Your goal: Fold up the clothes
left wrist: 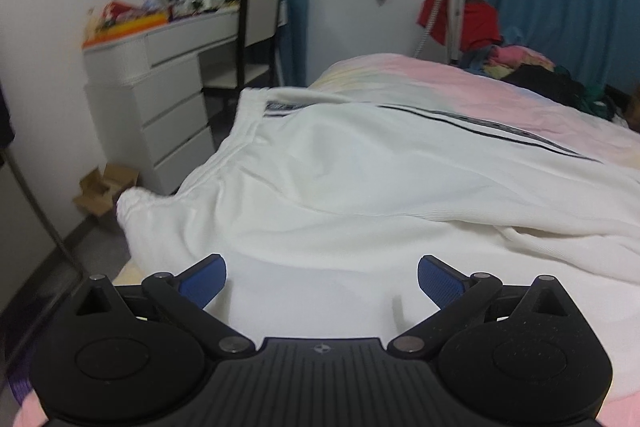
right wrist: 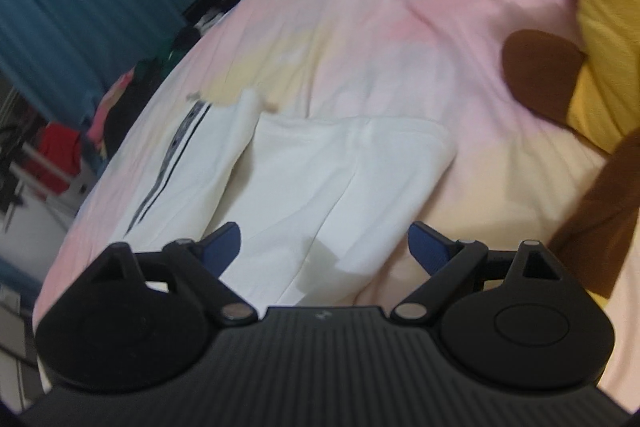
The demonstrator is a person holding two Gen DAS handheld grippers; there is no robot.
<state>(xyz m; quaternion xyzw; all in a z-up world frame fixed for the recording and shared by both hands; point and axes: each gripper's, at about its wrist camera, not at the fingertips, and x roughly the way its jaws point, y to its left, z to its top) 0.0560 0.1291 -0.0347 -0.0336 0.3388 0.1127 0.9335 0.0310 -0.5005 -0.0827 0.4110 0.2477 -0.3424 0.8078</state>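
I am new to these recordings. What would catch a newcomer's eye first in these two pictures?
First, the white trousers with a dark side stripe, spread across the pastel bedcover in the middle of both views. Next, the yellow and brown plush toy at the right edge of the right wrist view. Both the left gripper and right gripper hang open above the cloth.

Trousers [left wrist: 360, 167] flat on bed [left wrist: 460, 79]; clothes pile [left wrist: 532, 67] behind; dresser [left wrist: 160, 87] left of bed; plush toy [right wrist: 600, 27] right.

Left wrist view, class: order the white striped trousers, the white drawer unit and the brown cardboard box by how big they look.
1. White striped trousers, though nearest the camera.
2. White drawer unit.
3. Brown cardboard box.
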